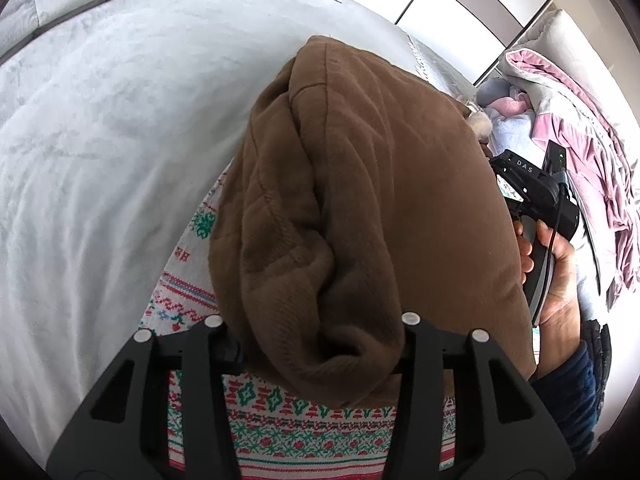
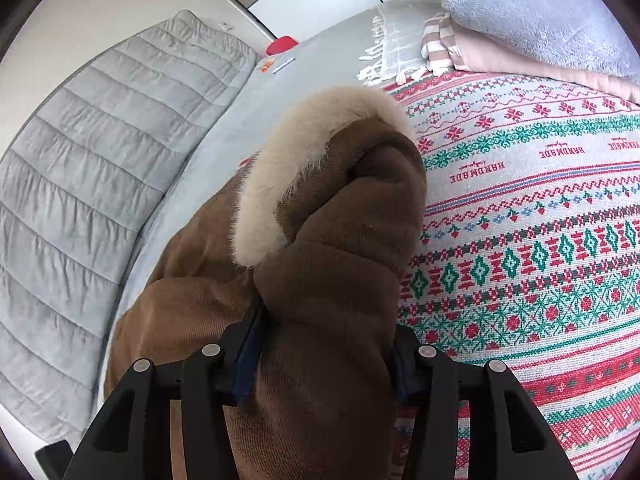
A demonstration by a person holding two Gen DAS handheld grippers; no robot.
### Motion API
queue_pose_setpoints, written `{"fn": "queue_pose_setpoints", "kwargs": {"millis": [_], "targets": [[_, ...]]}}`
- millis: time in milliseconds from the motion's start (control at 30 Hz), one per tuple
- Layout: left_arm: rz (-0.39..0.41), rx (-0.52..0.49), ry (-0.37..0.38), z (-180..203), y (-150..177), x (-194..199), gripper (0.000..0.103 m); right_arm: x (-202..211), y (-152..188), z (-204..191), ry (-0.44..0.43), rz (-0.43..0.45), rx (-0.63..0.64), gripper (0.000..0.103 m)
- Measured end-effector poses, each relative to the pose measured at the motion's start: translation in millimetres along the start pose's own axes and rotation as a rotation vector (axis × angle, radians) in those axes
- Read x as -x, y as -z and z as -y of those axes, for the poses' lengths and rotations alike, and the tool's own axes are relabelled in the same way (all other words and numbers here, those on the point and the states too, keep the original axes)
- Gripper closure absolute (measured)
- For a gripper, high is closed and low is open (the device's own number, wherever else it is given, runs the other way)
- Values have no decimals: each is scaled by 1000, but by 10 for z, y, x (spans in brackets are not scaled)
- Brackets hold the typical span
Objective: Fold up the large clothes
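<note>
A thick brown coat (image 1: 360, 200) lies bunched over a blanket with red and green knit patterns (image 1: 304, 432) on the bed. My left gripper (image 1: 320, 344) is shut on a fat fold of the coat, and the cloth hides its fingertips. In the right wrist view the same brown coat (image 2: 332, 280) shows a beige fur trim (image 2: 272, 184). My right gripper (image 2: 324, 352) is shut on another bunch of it, with the blue pads (image 2: 248, 344) pressed into the fabric. A person's hand (image 1: 556, 272) holds the right gripper's handle behind the coat.
A pale grey bed cover (image 1: 100, 140) spreads to the left. A quilted grey comforter (image 2: 80, 160) lies along the bed's far side. Pink and grey bedding (image 1: 580, 140) is piled at the right, and folded towels and a blue plush blanket (image 2: 540, 12) sit beyond the patterned blanket (image 2: 520, 240).
</note>
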State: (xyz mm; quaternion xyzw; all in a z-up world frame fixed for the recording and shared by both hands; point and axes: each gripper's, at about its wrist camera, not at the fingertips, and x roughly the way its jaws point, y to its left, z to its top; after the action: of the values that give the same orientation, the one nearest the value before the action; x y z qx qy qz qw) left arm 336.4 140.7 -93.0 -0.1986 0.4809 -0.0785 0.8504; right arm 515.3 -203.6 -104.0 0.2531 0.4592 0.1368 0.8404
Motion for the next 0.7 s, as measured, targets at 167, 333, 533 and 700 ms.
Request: {"fn": "queue_pose_setpoints", "kwargs": {"millis": [167,333,533,700], "targets": [[57,-18,-21,49,0,151,63,79,0,-187,53,21,31,60],[66,-67,-45,102,12,140,64,77,87,-245,103,57,70,61],[77,-82,-48,143,10,193,65,65,50,-262,119,43,74,63],[123,-38,-1,48,-72,415,69,338,43,-573,138,95,153,69]]}}
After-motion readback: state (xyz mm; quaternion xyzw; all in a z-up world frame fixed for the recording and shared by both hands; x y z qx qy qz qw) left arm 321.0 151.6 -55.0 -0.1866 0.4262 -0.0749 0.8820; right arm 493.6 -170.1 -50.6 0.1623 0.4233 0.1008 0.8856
